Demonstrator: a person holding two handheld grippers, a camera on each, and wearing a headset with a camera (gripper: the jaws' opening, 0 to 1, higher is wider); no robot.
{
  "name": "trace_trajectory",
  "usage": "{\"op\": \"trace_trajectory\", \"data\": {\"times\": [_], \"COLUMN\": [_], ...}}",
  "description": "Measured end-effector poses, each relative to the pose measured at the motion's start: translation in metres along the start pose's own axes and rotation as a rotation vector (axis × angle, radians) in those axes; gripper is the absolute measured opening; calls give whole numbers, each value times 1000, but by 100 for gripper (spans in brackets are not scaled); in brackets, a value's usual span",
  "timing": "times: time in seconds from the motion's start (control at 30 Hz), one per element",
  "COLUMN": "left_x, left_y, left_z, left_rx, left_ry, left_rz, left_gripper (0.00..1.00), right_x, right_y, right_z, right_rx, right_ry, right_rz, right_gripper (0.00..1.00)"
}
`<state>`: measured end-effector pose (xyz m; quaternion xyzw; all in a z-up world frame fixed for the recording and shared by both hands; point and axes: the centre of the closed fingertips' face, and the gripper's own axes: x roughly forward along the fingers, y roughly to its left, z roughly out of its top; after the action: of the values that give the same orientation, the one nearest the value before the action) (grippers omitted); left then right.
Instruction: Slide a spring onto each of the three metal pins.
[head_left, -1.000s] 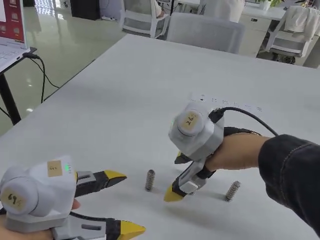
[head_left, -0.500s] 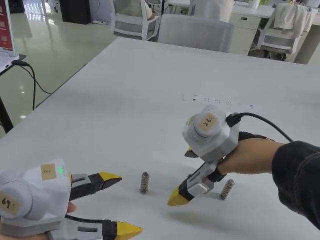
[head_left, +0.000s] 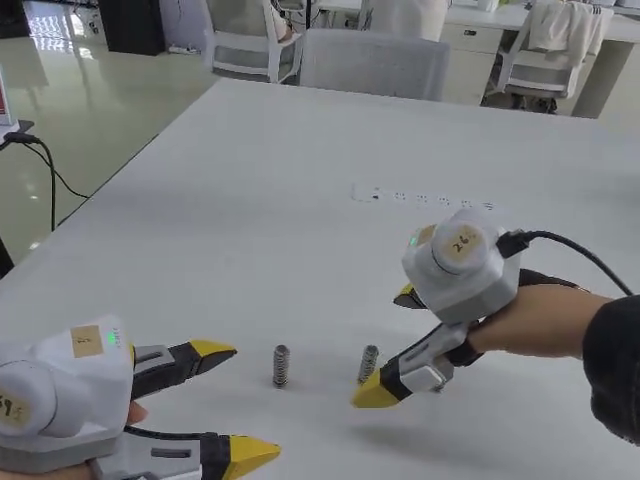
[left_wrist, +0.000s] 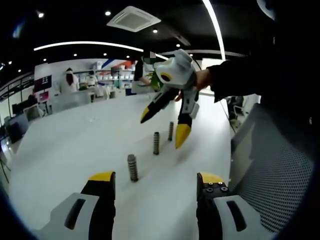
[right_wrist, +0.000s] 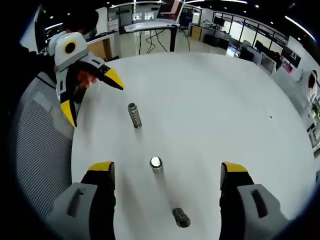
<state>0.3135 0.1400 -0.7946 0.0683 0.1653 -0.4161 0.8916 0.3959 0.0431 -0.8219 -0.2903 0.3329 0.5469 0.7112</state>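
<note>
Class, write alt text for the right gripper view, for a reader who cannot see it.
Three springs stand in a row on a white table, in line with the open yellow-tipped jaws of the right hand-held gripper. The left hand-held gripper, also open, shows at upper left.

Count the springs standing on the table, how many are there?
3, in a row on the table: near spring by the left gripper, middle spring, far spring nearest the right gripper. None seems hidden.

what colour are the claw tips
Yellow, on both the left claw and the right claw; it shows best in the head view.
</note>
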Motion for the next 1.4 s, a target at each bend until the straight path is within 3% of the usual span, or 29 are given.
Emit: {"op": "trace_trajectory", "data": {"times": [0.63,1.03,1.4], "left_x": [4,6,4], "left_y": [1,1,-3], "left_z": [4,4,4], "left_rx": [2,-15,-28], "left_ry": [7,3,-2], "left_rz": [1,3,8], "left_gripper": [63,65,67], "right_x": [-36,-55,-66], "right_y": [-4,10,21], "right_z": [-33,-47,-50], "right_rx": [103,139,162], "right_ry": [-83,-135,-209], "right_rz": [-84,-123,-167], "right_gripper": [89,89,89]}}
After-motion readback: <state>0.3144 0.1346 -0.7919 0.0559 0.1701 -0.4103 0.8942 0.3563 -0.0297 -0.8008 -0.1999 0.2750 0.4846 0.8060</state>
